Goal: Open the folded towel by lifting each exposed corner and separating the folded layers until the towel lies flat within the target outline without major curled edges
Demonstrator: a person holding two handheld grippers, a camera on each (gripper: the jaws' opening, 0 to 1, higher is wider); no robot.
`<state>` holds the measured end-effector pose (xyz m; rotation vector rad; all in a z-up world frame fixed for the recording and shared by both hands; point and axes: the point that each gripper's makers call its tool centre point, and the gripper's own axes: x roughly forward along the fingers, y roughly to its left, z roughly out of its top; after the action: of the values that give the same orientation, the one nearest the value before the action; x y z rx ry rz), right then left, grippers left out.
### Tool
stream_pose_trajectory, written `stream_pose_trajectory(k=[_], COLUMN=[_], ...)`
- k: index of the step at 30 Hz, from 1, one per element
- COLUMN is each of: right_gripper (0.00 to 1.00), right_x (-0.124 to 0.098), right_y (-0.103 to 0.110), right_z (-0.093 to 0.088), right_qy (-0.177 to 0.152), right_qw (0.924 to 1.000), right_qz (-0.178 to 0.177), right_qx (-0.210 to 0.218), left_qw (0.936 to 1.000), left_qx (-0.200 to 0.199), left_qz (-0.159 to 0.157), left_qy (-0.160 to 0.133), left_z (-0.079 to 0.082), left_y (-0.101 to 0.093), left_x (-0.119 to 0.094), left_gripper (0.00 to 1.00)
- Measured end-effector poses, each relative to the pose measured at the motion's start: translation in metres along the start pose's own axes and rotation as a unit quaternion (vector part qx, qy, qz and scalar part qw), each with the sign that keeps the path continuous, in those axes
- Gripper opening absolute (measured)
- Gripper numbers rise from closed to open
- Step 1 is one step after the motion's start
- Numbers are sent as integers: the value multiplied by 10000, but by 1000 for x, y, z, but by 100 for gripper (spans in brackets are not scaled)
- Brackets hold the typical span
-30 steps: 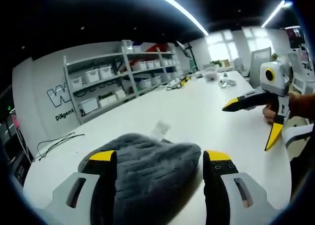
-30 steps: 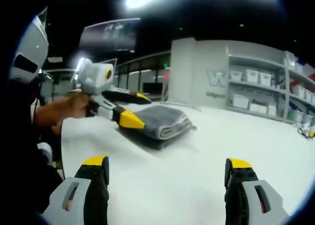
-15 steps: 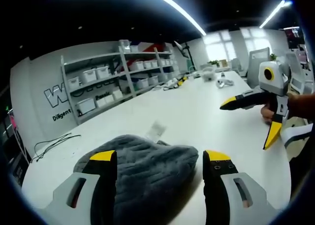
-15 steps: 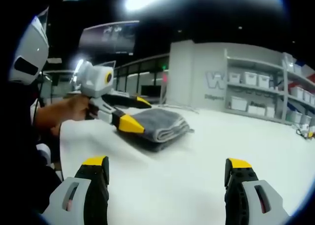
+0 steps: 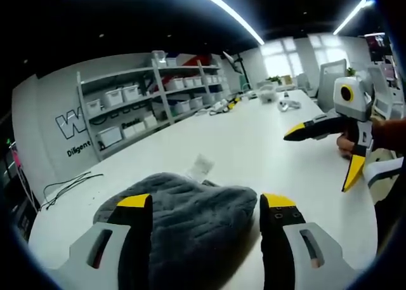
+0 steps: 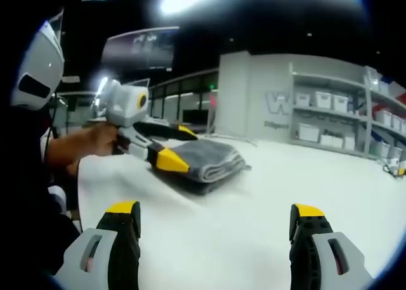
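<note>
Nothing is opened yet: the grey towel [image 5: 190, 207] lies folded (layers stacked) on the white table [image 5: 266, 150]. The left gripper [image 5: 206, 204] straddles it, jaws wide, seemingly just above the cloth. The right gripper [image 6: 216, 210] waits well apart, jaws wide, holding nothing.

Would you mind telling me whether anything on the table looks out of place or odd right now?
Nothing stands out. The grey towel lies neatly folded on the white table, with the open left gripper astride it. A small white scrap lies just beyond the towel; what it is, I cannot tell.
</note>
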<state>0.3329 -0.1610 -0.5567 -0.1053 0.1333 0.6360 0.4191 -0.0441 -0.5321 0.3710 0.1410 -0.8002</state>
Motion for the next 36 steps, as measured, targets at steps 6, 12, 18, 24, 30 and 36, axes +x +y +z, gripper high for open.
stream_pose_trajectory(k=[6,12,18,24,30,36], right_gripper=[99,99,99,99,99,99], right_x=[-1,-2,-2,-1,-1,-2], right_y=[0,-1,-1,-2,-3,-4], right_z=[2,1,0,0,-1,0], right_qy=[-6,0,5,8,13,3], right_qw=[10000,10000,10000,10000,10000,10000], right_qz=[-7,-27,-11,-7,-19,-23], right_qx=[-13,24,41,45,35,42], left_qw=[10000,9999,9998,9996,9990,9981], left_qx=[13,122,162,209,382,570], left_qz=[-43,-89,-126,-162,-213,-242], left_qy=[-10,48,64,64,-15,17], left_z=[1,0,0,0,2,2], left_y=[-2,-5,-7,-9,-15,-20], left_x=[2,5,6,8,11,13], left_gripper=[66,62,61,59,56,54])
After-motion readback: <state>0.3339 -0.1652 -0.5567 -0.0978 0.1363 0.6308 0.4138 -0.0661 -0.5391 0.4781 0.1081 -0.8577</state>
